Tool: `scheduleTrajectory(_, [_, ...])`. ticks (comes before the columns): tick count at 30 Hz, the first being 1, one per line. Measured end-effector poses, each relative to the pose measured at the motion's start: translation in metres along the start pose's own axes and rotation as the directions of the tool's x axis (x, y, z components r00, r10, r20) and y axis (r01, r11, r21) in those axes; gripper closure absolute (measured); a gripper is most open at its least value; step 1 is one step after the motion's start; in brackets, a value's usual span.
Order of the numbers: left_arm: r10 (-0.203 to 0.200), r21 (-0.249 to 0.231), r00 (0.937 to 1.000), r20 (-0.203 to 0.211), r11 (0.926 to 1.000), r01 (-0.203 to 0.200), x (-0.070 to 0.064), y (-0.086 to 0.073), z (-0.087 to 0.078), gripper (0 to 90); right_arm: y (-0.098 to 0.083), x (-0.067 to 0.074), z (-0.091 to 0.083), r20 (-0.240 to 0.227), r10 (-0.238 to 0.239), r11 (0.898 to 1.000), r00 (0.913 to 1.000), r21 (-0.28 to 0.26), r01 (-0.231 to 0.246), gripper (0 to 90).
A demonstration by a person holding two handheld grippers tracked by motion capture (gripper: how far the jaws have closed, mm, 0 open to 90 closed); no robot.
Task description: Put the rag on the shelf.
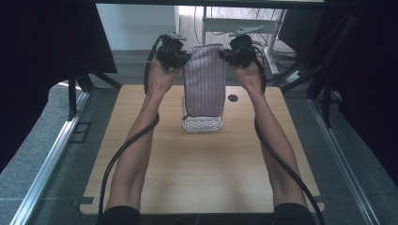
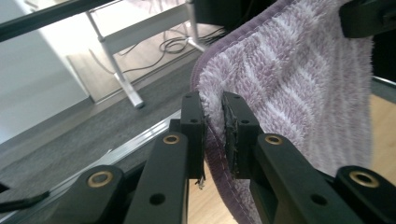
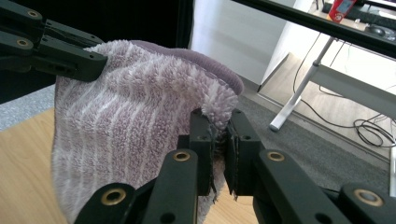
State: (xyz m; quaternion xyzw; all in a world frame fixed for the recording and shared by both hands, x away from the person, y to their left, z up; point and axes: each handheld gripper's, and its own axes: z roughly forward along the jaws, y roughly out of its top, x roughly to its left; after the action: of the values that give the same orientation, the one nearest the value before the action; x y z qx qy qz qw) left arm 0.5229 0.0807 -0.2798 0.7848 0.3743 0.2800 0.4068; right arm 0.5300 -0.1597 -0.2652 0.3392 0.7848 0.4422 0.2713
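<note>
A purple and white striped towel [image 1: 204, 79] hangs upright above the far part of the wooden table [image 1: 202, 159], held by its two top corners. My left gripper [image 1: 184, 58] is shut on the towel's top left corner [image 2: 214, 122]. My right gripper [image 1: 224, 55] is shut on the top right corner [image 3: 220, 125]. The towel's lower end hangs into a white slotted basket [image 1: 202, 123] on the table. In the left gripper view the towel [image 2: 299, 88] spreads to the right, with the other gripper's jaw at its far corner. The right gripper view has the towel [image 3: 126, 135] spreading left.
A round cable hole [image 1: 233, 98] lies in the table right of the basket. Metal rails [image 1: 51, 159] run along both sides of the table. A white desk frame [image 1: 239, 23] with cables stands beyond the far edge. Dark curtains flank the scene.
</note>
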Motion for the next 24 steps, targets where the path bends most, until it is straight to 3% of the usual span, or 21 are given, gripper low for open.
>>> scheduleTrajectory(4, [0.011, 0.038, 0.9992, -0.038, 0.9992, -0.010, 0.001, -0.003, 0.015, 79.2, -0.002, -0.002, 0.016, 0.009, 0.005, 1.000, 0.9999, 0.024, -0.005, 82.4])
scheduleTrajectory(9, [0.004, 0.078, 0.9986, -0.053, 0.9969, 0.000, 0.005, -0.010, 0.035, 78.9, -0.008, -0.006, 0.037, 0.026, -0.004, 0.997, 0.9997, 0.079, 0.002, 82.7])
scheduleTrajectory(14, [0.033, 0.135, 0.9971, -0.069, 0.9906, -0.023, 0.002, -0.022, 0.054, 78.8, -0.015, -0.008, 0.053, 0.025, -0.007, 0.992, 0.9997, 0.127, 0.004, 82.7])
scheduleTrajectory(20, [0.025, 0.193, 0.9987, -0.044, 0.9810, -0.016, 0.001, -0.041, 0.069, 78.2, -0.030, -0.007, 0.066, -0.001, -0.010, 0.983, 0.9999, 0.182, 0.010, 82.3])
scheduleTrajectory(24, [0.016, 0.227, 0.9993, -0.035, 0.9739, -0.008, 0.001, -0.051, 0.077, 78.0, -0.042, -0.006, 0.075, -0.016, 0.020, 0.977, 0.9997, 0.214, -0.016, 81.7])
